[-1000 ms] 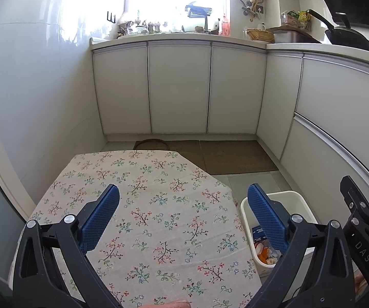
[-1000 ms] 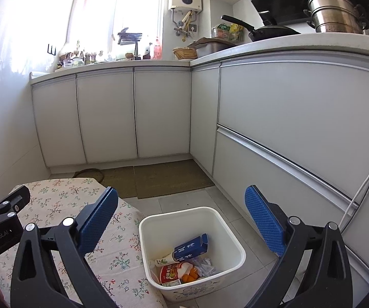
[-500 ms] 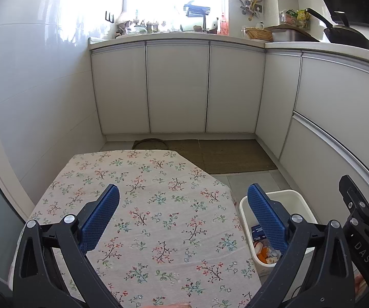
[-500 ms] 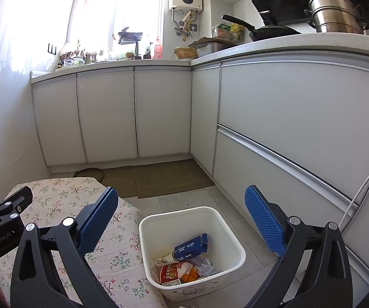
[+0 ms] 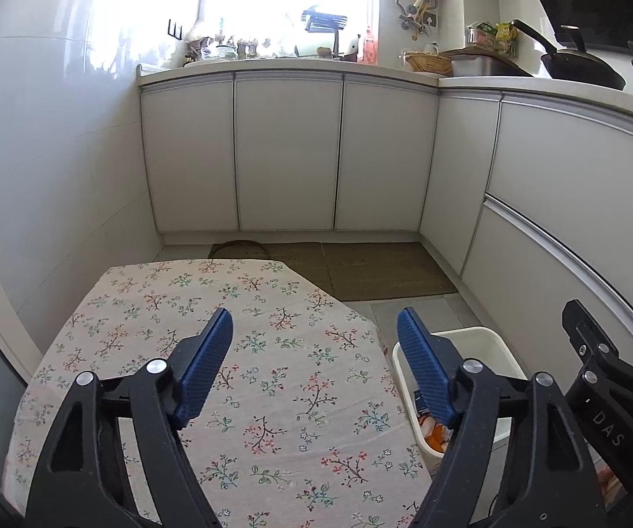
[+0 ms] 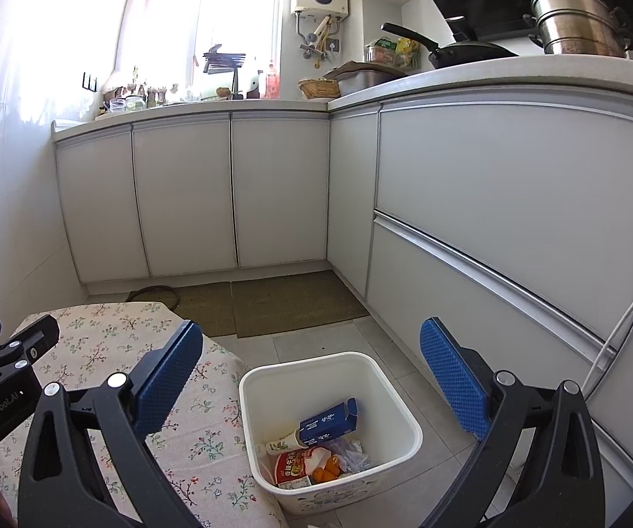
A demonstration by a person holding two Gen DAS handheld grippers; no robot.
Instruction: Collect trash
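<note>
Left tool (image 5: 314, 352), empty, jaws closing above the floral-cloth surface (image 5: 250, 352); right tool (image 6: 312, 369) gapes wide, nearer the white plastic bin (image 6: 409, 422) of trash at its six o'clock

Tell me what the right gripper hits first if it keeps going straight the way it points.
Probably the white bin on the floor, or the trash in it; the open right gripper has nothing between its pads. Depth is unclear, so it might pass over the rim.
</note>
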